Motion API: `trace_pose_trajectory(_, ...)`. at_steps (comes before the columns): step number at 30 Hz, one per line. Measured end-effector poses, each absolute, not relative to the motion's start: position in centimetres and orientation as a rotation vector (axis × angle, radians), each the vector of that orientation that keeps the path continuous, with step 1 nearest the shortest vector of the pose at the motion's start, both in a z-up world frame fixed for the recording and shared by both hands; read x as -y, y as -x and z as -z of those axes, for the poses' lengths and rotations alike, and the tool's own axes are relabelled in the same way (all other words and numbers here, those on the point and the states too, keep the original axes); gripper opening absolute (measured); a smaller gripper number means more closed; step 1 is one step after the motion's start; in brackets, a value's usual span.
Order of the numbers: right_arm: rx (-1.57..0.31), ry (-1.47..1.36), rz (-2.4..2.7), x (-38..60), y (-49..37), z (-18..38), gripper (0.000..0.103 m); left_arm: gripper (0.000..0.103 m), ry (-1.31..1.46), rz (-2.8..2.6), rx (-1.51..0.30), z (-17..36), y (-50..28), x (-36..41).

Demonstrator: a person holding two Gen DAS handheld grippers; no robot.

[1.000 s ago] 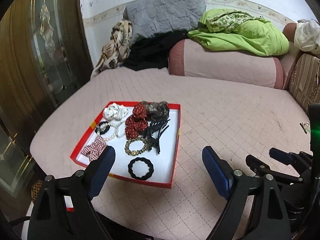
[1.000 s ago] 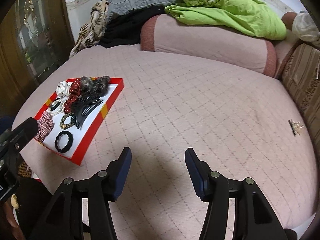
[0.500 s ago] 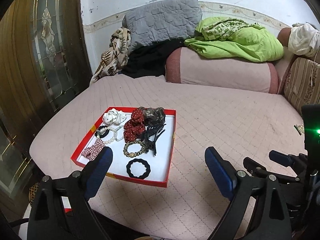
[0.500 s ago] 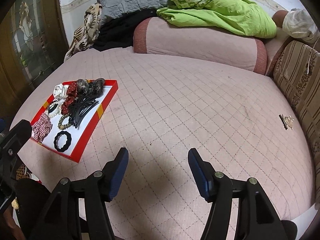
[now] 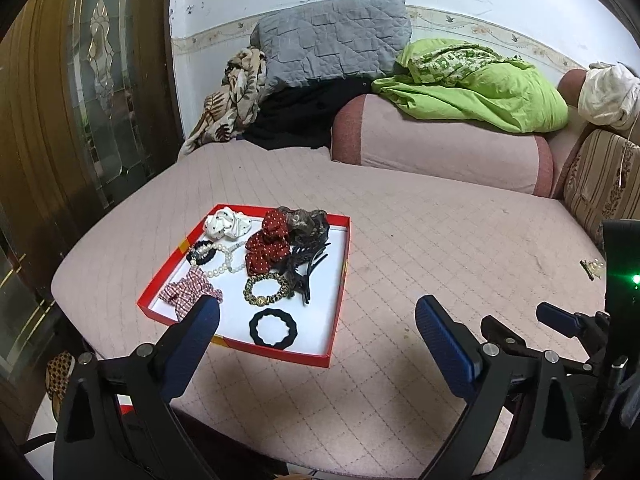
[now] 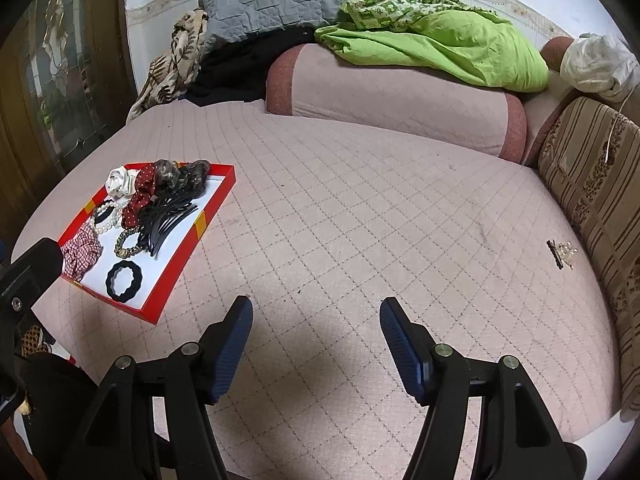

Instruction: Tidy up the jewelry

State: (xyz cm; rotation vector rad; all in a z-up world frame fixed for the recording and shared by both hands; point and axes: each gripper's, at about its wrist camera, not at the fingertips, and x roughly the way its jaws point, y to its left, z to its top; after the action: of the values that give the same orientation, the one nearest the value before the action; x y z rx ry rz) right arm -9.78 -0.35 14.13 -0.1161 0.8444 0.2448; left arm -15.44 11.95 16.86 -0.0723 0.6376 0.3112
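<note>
We hover both grippers over the bed, left gripper and right gripper empty, jaws just widening. Most jewelry fills the tray (one clip lies apart, right); fetching it looks next.

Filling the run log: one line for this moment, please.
left gripper: open, empty, jaws just opening | right gripper: open, empty, jaws just opening | red shallow cardboard tray: holds hair accessories | small clip: loose on bed

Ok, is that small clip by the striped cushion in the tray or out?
Out. The clip lies alone on the bed cover near the striped cushion, far from the red tray holding the other pieces.
</note>
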Motion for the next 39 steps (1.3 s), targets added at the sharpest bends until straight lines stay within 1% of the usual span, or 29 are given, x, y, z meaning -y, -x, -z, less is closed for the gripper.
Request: trace_pose_trajectory(39, -0.867, 0.151, -0.259, -1.2, 10.3, -13.5, 0.074, 0.098, 0.153, -0.314, -0.811, -13.5, 13.9, -13.4)
